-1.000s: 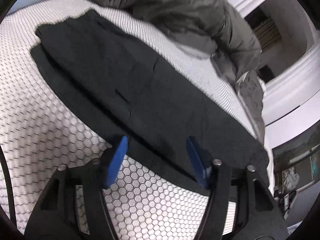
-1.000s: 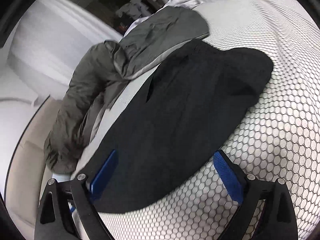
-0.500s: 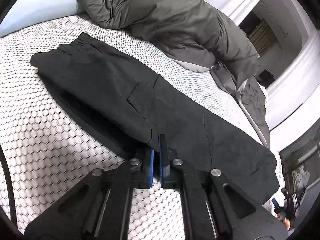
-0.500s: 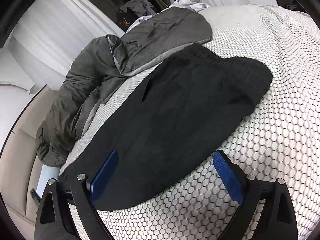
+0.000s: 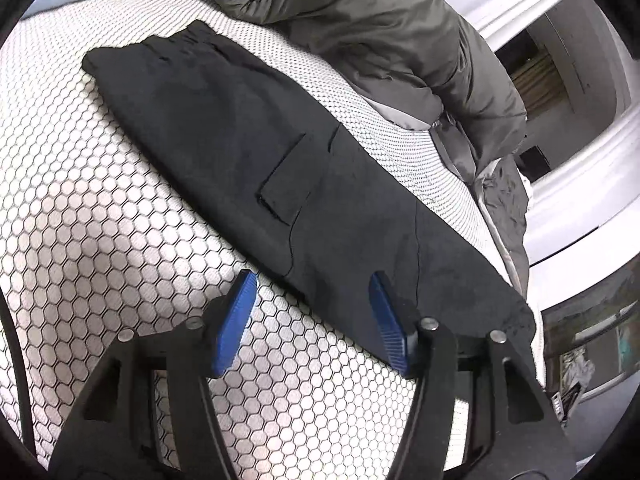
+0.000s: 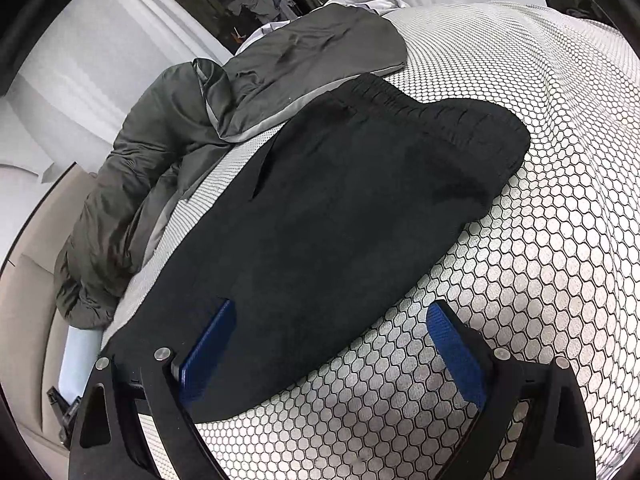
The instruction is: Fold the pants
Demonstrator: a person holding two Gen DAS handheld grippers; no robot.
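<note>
The left gripper stands with its blue pads apart and nothing pinched between them; half a second ago those pads were pressed together at the near hem of the pants, and they have just been opening again. Only the near edge of the black pants runs across the gap now, under the fingertips and not pressed by them. Since the earlier frame the cloth has been laid over: the pants lie as one narrower strip with a flap pocket facing up, where a second layer showed along the near side before.

The right gripper is likewise spread wide and clamps nothing. It has barely changed, with the leg end of the pants under its left pad and the bare bed cover under its right pad.

The pants stretch slantwise across the honeycomb-patterned bed, waistband toward the far side, just beside a crumpled grey-green jacket heaped along the bed's far edge.
</note>
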